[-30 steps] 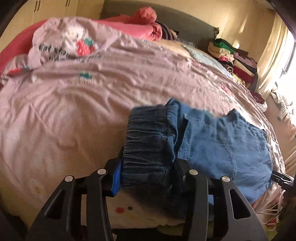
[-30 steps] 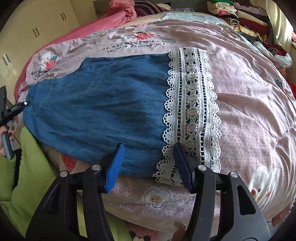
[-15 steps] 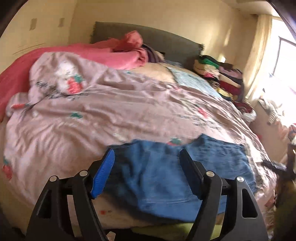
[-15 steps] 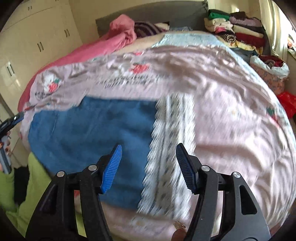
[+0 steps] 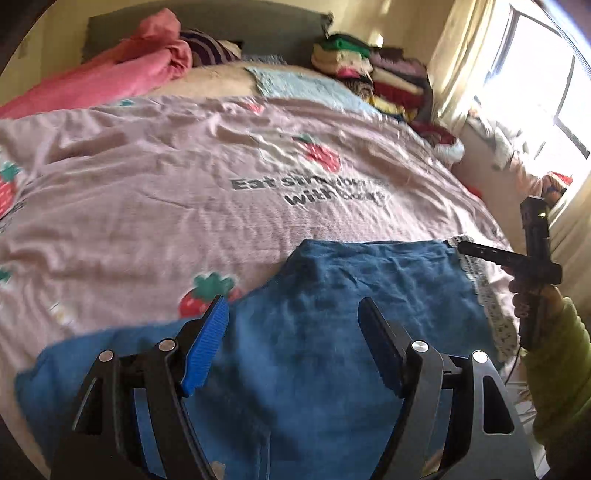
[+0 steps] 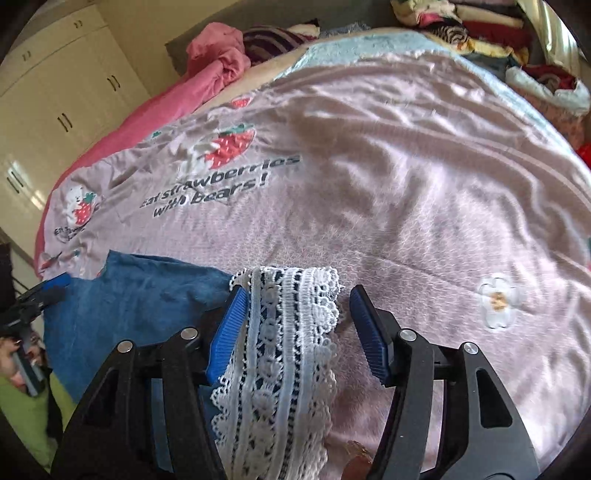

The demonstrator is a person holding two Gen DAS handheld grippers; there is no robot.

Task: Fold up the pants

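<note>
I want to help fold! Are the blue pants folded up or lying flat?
Lying flat: the blue pants spread across the pink quilt.

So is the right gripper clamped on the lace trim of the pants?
No, the right gripper stands open, the lace trim lying loose between its pads.

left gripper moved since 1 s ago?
Yes. The left gripper let go of the pants waistband, its jaws opening, and pulled back from the headboard.
</note>
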